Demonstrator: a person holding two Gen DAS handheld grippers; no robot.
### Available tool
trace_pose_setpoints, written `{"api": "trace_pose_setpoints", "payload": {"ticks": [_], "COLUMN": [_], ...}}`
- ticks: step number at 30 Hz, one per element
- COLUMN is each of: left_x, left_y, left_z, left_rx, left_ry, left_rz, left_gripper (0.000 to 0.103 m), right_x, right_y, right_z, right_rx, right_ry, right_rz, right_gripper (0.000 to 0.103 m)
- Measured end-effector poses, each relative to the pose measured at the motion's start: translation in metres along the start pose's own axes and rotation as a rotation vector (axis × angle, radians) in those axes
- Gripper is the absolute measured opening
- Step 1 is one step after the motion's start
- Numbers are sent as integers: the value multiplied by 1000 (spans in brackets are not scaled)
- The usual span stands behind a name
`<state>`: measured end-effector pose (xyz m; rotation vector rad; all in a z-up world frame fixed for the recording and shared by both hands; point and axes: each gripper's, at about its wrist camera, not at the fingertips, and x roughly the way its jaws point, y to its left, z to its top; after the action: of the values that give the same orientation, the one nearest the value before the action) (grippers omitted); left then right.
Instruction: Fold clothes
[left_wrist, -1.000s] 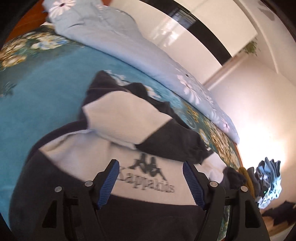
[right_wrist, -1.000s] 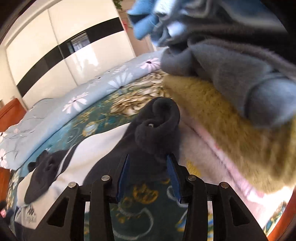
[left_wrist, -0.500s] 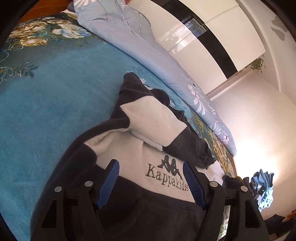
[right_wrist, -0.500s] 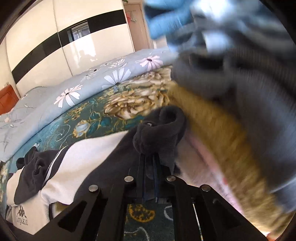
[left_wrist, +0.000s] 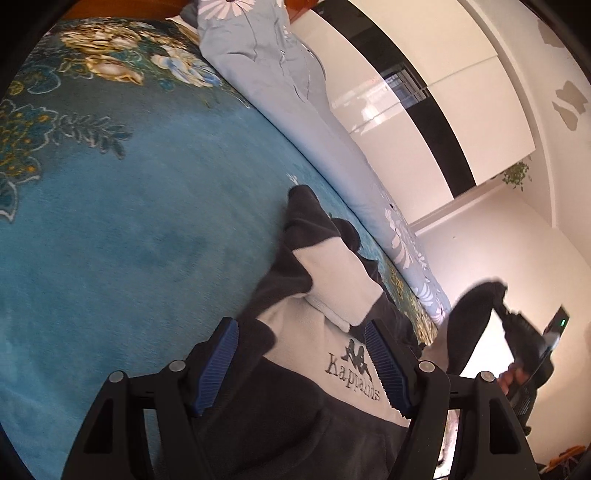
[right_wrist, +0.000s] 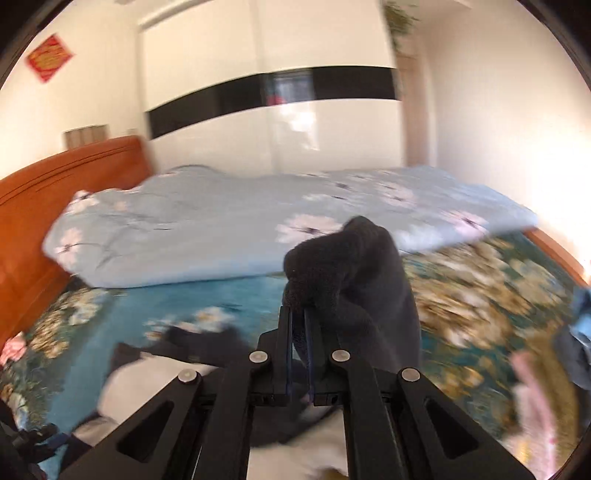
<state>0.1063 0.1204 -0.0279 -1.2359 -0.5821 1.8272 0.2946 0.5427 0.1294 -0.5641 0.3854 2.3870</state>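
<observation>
A dark grey and white Kappa Kids sweatshirt (left_wrist: 343, 354) lies on the teal floral bedspread (left_wrist: 129, 229). One sleeve (left_wrist: 332, 280) is folded across its chest. My left gripper (left_wrist: 303, 362) is open and empty, hovering just above the chest logo. My right gripper (right_wrist: 298, 325) is shut on the dark cuff of the other sleeve (right_wrist: 351, 266) and holds it raised above the bed. In the left wrist view that raised sleeve (left_wrist: 469, 317) and the right gripper (left_wrist: 524, 343) show at the right.
A folded light blue floral duvet (right_wrist: 229, 236) lies along the far side of the bed. An orange wooden headboard (right_wrist: 48, 199) stands at the left. A pile of other clothes (right_wrist: 535, 391) sits at the right. White wardrobe doors (right_wrist: 280, 122) stand behind.
My right gripper closed on the sleeve cuff, lifted it off the bed and swung left, away from the clothes pile. My left gripper stayed open over the sweatshirt, shifting slightly.
</observation>
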Motion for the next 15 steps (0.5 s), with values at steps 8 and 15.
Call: {"api": "trace_pose_setpoints", "payload": {"ticks": [8, 15], "left_x": [-16, -28], "left_y": [30, 45], "left_z": [6, 4], "left_rx": [-51, -68], "left_ry": [-19, -23], "left_rz": [21, 38], "left_gripper": [75, 75], "right_x": [106, 118], "right_y": [166, 211], "right_z": [-78, -129], "right_rx": [-155, -259], "right_ry": [278, 414], "right_rz": [232, 282], "right_gripper": [5, 2]}}
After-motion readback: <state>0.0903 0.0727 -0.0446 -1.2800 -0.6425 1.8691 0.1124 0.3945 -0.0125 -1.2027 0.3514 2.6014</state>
